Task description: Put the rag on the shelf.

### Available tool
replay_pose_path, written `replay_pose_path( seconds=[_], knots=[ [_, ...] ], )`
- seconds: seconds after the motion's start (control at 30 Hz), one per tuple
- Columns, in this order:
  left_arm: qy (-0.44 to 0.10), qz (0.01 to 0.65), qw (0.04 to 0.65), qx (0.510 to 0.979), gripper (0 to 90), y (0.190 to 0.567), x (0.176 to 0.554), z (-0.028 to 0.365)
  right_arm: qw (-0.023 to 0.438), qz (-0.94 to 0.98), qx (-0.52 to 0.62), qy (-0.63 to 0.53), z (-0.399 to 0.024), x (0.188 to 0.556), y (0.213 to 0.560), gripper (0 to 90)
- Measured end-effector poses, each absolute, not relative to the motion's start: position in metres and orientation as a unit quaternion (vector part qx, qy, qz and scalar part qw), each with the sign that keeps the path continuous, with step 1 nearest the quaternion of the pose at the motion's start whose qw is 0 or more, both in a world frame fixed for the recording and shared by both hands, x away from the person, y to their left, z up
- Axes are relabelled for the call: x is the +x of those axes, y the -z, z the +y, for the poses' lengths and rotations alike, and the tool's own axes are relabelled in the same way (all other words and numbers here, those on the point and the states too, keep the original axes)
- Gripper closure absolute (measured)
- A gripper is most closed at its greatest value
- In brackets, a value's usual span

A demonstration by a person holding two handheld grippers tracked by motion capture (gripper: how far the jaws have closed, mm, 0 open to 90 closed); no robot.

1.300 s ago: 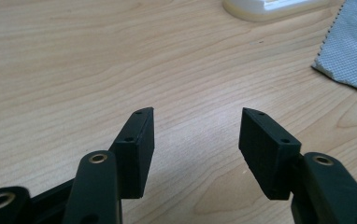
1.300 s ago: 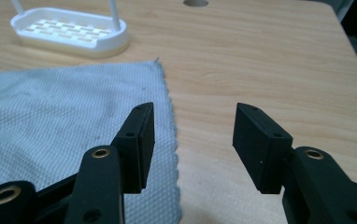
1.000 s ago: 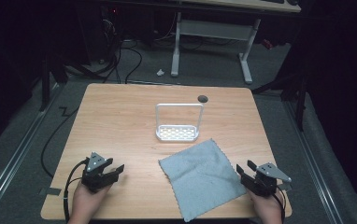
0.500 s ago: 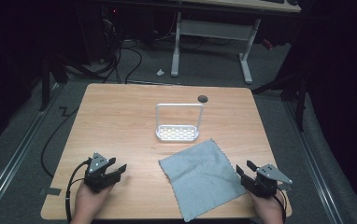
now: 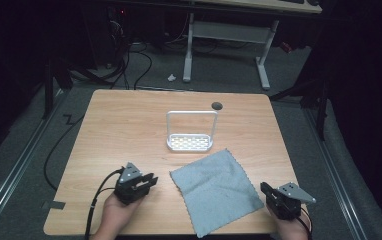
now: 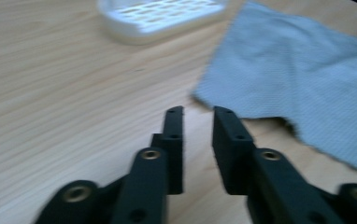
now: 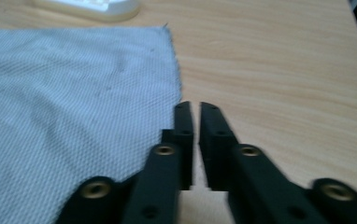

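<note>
A pale wooden table (image 5: 129, 130) carries everything, with dark floor, cables and a second desk's white legs (image 5: 189, 50) beyond it in the high view. A grey cloth (image 5: 216, 187) lies flat on the near half, between the two hands. Just beyond its far corner stands a white rack (image 5: 191, 131), a perforated tray with an upright hoop; the gripper views catch the tray's edge, not the hoop. The left gripper (image 6: 197, 114) sits near the cloth's left corner, its jaws a modest gap apart, empty. The right gripper (image 7: 195, 108) rests beside the cloth's right edge, jaws nearly together with a thin slit between, apparently holding nothing. A small dark round mark (image 5: 217, 105) lies near the far edge; no readable writing anywhere
</note>
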State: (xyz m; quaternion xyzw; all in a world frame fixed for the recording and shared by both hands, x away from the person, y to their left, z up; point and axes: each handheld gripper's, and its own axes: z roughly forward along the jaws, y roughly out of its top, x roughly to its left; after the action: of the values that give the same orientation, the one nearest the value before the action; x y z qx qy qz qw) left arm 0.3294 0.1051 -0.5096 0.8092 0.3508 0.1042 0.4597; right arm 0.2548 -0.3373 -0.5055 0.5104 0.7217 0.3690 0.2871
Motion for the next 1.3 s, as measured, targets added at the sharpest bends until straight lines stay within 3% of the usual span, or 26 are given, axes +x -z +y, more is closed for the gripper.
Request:
replay_pose_path(
  seconds=[0.1,0.23,0.4,0.87,1.07,1.3],
  knots=[
    [-0.081,0.306,0.461,0.829,86.0,0.508,0.317,0.074,0.277,0.741,0.497,-0.357,-0.334,0.252,0.508,90.0],
    [-0.074,0.240,0.431,0.867,85.7,0.516,0.303,0.035,0.268,0.755,0.487,-0.347,-0.328,0.251,0.512,90.0],
    [-0.061,0.214,0.400,0.889,85.6,0.528,0.300,0.015,0.254,0.775,0.476,-0.330,-0.321,0.250,0.519,90.0],
    [-0.040,0.245,0.404,0.881,88.4,0.528,0.307,0.039,0.204,0.810,0.445,-0.324,-0.305,0.240,0.523,90.0],
    [-0.045,0.278,0.400,0.872,88.4,0.528,0.313,0.067,0.229,0.797,0.427,-0.360,-0.291,0.244,0.511,90.0],
    [-0.068,0.328,0.397,0.855,88.3,0.529,0.317,0.102,0.218,0.809,0.403,-0.368,-0.269,0.265,0.513,90.0]
  ],
)
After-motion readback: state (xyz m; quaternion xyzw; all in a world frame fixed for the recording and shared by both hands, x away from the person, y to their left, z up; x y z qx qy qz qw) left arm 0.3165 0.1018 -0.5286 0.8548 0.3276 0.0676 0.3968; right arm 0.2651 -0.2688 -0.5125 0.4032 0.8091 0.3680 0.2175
